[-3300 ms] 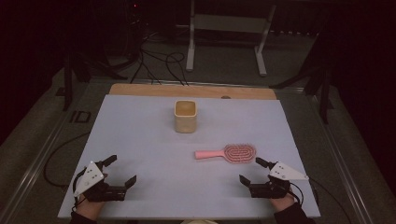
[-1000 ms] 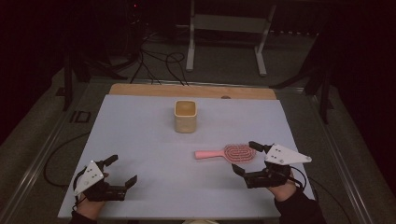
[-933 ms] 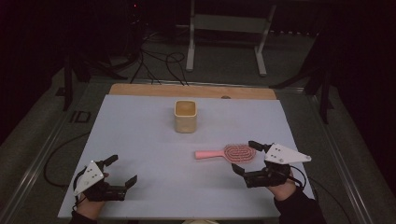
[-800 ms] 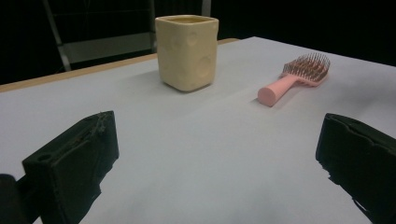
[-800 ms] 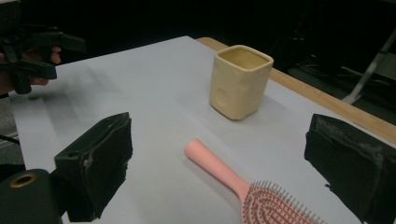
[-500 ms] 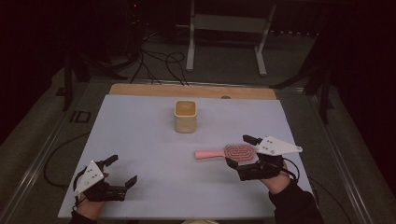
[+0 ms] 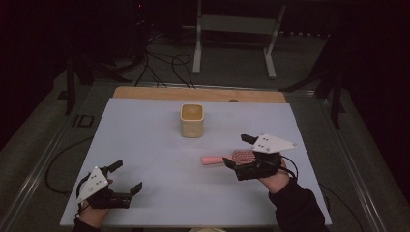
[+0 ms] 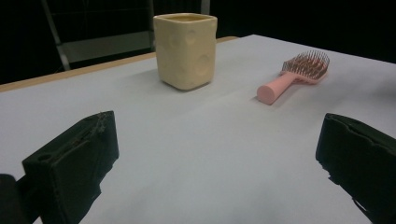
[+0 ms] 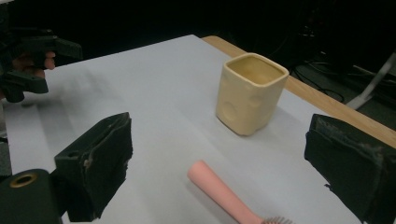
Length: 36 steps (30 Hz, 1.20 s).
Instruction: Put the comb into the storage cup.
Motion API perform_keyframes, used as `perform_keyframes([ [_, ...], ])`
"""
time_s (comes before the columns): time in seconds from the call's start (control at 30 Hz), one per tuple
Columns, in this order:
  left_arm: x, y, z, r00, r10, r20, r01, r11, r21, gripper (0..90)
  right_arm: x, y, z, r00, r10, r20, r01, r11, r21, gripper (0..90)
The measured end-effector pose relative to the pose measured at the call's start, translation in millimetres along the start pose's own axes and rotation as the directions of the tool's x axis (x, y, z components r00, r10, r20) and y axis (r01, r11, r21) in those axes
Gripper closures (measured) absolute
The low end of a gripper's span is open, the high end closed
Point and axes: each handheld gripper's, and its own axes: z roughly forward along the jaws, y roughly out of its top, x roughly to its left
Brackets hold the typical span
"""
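Right gripper (image 7: 238,152), jaws apart, sits over the pink brush (image 7: 227,158) at centre right; left gripper (image 7: 126,177), jaws apart, lower left; cup (image 7: 192,120) upper centre.

Dim scene overall, room beyond the table (image 7: 145,140) nearly black at 12, 9 and 3 o'clock. Pale table top is the brightest area, evenly lit, no glare. Light looks overhead and soft: only faint shadows, a slight one under the cup (image 8: 186,49) and beside the brush (image 8: 292,74) in the left gripper view. High view is low-contrast, a bit grainy, fine detail soft. In both gripper views the near black jaws at 7 and 5 o'clock are out of focus, murky. Right gripper view: cup (image 9: 250,93) fairly sharp, far left hand-held gripper (image 9: 28,60) at 10 o'clock blurred, smeared table patch near it. Mild wide-angle stretch at edges.
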Motion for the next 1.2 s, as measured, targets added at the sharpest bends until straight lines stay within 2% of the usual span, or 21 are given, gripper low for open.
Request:
perform_keyframes([
  [0.5,0.1,0.0,-0.2,1.0000,-0.002,0.005,0.002,1.0000,0.000,0.1,4.2,7.8,32.5,0.9992,-0.005,-0.039,0.006,0.999,0.031,7.5],
  [1.2,0.6,-0.1,-0.3,0.9999,-0.002,0.011,0.002,1.0000,0.001,0.1,1.8,1.4,76.1,0.9978,0.011,-0.065,-0.003,0.993,0.116,7.6],
])
